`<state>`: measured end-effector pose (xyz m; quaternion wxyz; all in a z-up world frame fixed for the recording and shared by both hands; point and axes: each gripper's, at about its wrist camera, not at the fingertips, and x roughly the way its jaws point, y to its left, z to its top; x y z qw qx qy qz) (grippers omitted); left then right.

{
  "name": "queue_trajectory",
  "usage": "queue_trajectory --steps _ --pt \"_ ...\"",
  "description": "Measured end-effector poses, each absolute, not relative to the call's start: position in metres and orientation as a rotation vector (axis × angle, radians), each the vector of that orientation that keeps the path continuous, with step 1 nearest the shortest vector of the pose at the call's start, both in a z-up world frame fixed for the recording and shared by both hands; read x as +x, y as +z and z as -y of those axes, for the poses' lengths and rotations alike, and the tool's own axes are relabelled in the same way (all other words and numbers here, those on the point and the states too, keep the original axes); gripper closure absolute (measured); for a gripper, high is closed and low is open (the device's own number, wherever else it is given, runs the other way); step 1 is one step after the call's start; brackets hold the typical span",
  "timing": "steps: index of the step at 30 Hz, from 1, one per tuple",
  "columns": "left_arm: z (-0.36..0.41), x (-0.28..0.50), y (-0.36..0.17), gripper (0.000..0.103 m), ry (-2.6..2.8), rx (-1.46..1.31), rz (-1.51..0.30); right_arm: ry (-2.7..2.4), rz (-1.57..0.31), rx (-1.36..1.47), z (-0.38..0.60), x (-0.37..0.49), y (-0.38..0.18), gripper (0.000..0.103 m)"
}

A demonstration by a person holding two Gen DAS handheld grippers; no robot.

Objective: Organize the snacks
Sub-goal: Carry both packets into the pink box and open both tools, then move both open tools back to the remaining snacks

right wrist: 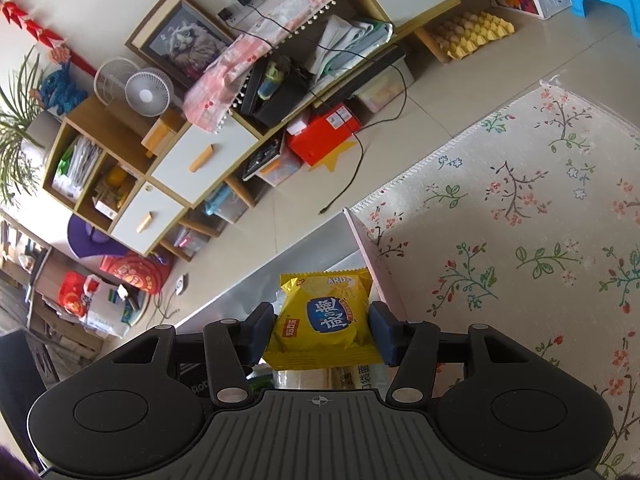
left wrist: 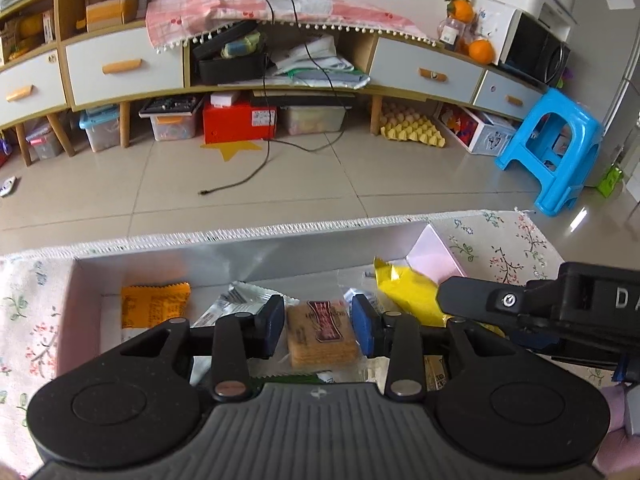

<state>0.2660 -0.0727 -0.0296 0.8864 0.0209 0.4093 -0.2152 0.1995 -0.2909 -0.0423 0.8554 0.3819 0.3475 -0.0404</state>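
Note:
A white open box [left wrist: 240, 249] stands on a floral cloth and holds several snack packets. My left gripper [left wrist: 319, 324] is over the box, its blue pads pressed on both sides of a tan cracker packet [left wrist: 321, 334] with a red label. An orange packet [left wrist: 154, 306] and a silver-white packet [left wrist: 236, 300] lie to its left. In the right wrist view my right gripper [right wrist: 322, 332] is shut on a yellow packet [right wrist: 324, 316] with a blue emblem, beside the box's pink right wall [right wrist: 366, 248]. The yellow packet [left wrist: 404, 292] also shows in the left wrist view, under a right finger [left wrist: 472, 296].
The floral cloth [right wrist: 520, 220] spreads to the right of the box, its fringed edge toward a tiled floor. A black cable [left wrist: 240, 180] trails on the floor, a blue stool [left wrist: 552, 148] stands far right, and a low cabinet [left wrist: 120, 68] with drawers lines the wall.

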Motion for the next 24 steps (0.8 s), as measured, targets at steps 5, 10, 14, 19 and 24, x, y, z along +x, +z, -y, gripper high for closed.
queue_trajectory --steps 5,10,14,19,24 --pt "0.072 0.261 -0.021 0.061 -0.444 0.047 -0.846 -0.077 -0.712 0.828 0.296 0.193 -0.036 0.041" --pt "0.071 0.250 -0.011 0.051 -0.440 0.065 -0.845 -0.086 -0.713 0.804 0.297 0.185 -0.025 0.038" --pt "0.068 0.236 -0.002 0.043 -0.434 0.068 -0.839 -0.095 -0.719 0.782 0.294 0.175 -0.012 0.032" --pt "0.062 0.216 0.007 0.029 -0.422 0.067 -0.834 -0.093 -0.734 0.762 0.289 0.158 0.002 0.023" --pt "0.053 0.195 0.012 0.019 -0.400 0.058 -0.839 -0.093 -0.757 0.735 0.279 0.138 0.013 0.020"
